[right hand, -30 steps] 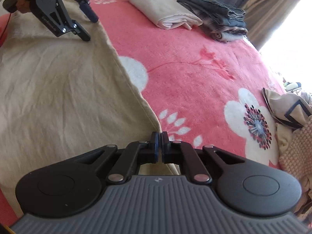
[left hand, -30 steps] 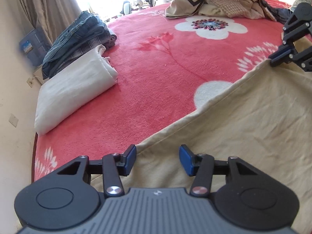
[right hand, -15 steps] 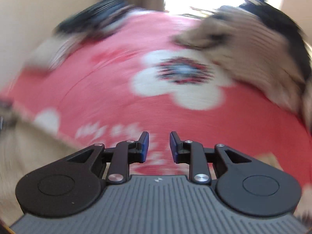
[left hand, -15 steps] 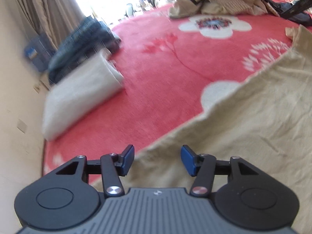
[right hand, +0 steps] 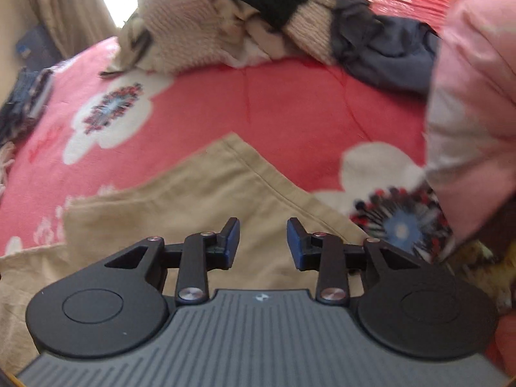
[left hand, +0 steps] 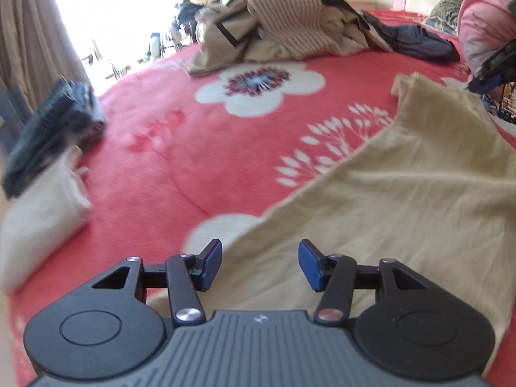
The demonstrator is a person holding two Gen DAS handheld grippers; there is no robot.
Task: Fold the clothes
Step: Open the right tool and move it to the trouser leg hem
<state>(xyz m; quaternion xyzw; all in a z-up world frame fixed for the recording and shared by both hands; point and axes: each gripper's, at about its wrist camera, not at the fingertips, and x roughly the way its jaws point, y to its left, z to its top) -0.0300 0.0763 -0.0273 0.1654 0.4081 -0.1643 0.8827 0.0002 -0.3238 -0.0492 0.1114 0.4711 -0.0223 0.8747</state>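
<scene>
- We hold the left claw (left hand: 260, 264) low over the near edge of the beige garment (left hand: 403, 200), its 2 blue pads spread wide apart with nothing between them.
- We hold the right claw (right hand: 262, 245) above the same beige garment (right hand: 200, 200), its pads likewise apart and gripping nothing; in the left wrist view it shows only as a dark tip at the right border (left hand: 493, 67), beside the garment's far corner.
- The garment lies spread on the red bed blanket (left hand: 225, 148), which carries large white flower prints; its long edge runs diagonally from near the left claw up to a raised corner at the far right.
- From the right wrist view we see a hemmed corner of the garment pointing toward the pile, with a stitched seam along 1 edge.
- A pile of unfolded clothes (left hand: 290, 32) sits at the far side of the bed, well apart from the garment: striped beige knit, black fabric and a dark blue piece.
- At the left, a folded white cloth (left hand: 42, 213) lies on the blanket, with folded dark denim (left hand: 51, 129) just behind it, both blurred.
- A pink bundle of fabric (right hand: 474, 96) fills the right side of the right wrist view.
- A curtain (left hand: 29, 48) hangs beside the bright window.
</scene>
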